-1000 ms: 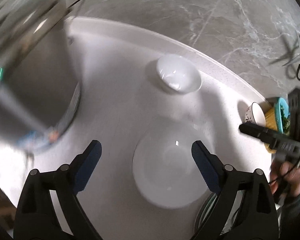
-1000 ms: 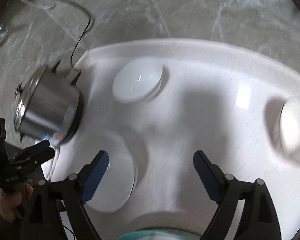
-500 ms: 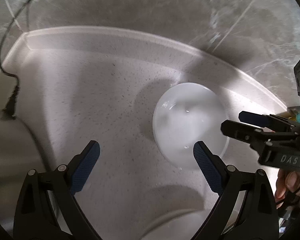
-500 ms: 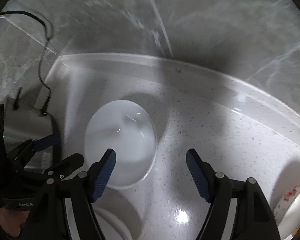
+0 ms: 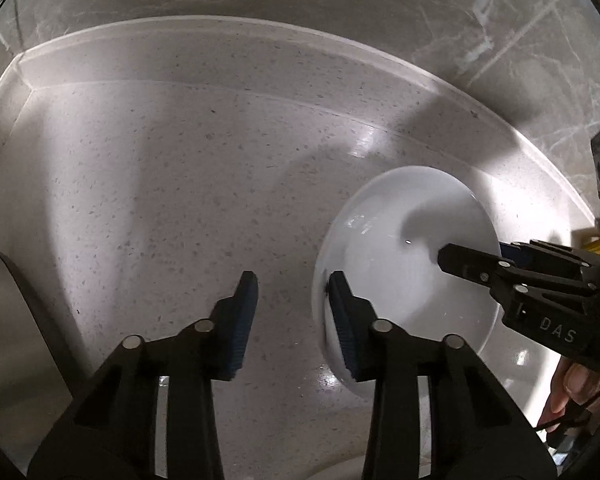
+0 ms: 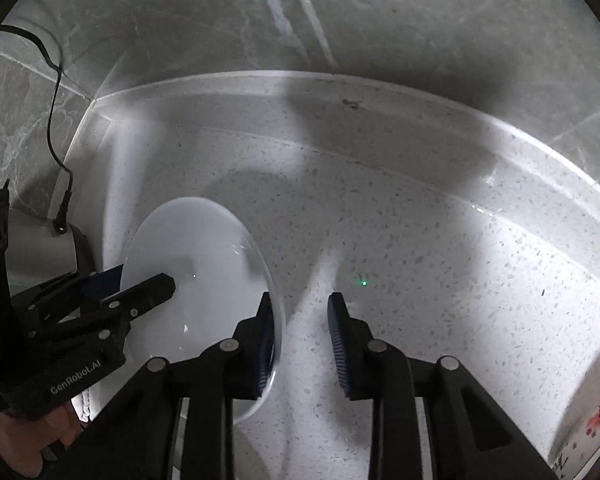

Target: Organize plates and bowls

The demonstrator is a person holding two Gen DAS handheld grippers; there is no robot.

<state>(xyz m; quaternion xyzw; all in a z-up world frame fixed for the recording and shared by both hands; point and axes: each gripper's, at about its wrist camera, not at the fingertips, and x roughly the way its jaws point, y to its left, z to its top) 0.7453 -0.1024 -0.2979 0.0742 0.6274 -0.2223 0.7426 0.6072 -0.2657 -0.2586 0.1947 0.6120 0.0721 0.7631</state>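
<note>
We grip the shallow white ceramic bowl on the speckled pale countertop from both sides: left gripper and right gripper each straddle its rim, fingers not yet clamped. Next: close, then lift level.

White bowl (glossy, empty) tilted above counter.

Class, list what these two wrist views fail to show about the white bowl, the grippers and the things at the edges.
1. Left wrist view: the left gripper covers the white bowl at its near rim, so pad contact is unclear.
2. Right wrist view: the right gripper covers the rim likewise.
3. Both views: the bowl's own wall hides its base, so lifted or resting cannot be told.
4. Right wrist view: the red-marked dish is blurred and cut off by the edge.
</note>
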